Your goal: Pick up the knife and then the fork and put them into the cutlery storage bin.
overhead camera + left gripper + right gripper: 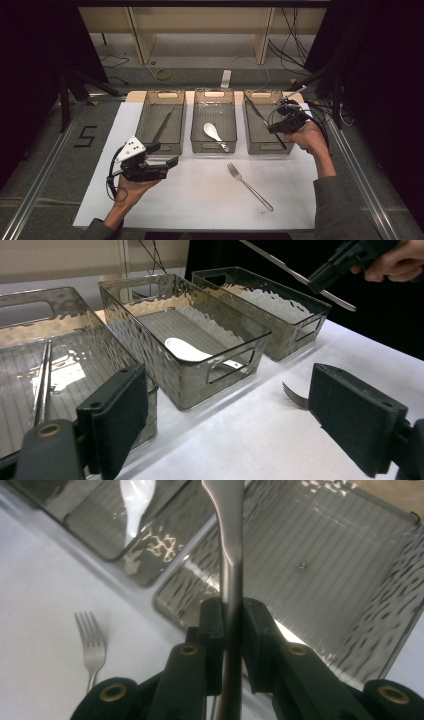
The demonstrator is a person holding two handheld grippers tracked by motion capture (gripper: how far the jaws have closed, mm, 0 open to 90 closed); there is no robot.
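A long, slim, grey metal table knife (229, 540) is clamped by its handle between the right gripper's (231, 630) closed fingers, blade reaching beyond them over the clear ribbed plastic bin (380, 605). It looks light, stiff and slippery, best held mid-handle. The left gripper's (225, 415) fingers stand open and empty.

Black tongs (170, 161) with brass-ringed screws, looping black cables, dotted grey plate (left one) — dark grey sleeves (334, 205).

Glossy metal knife (231, 540) (rippled clear-plastic bin (350, 575)).
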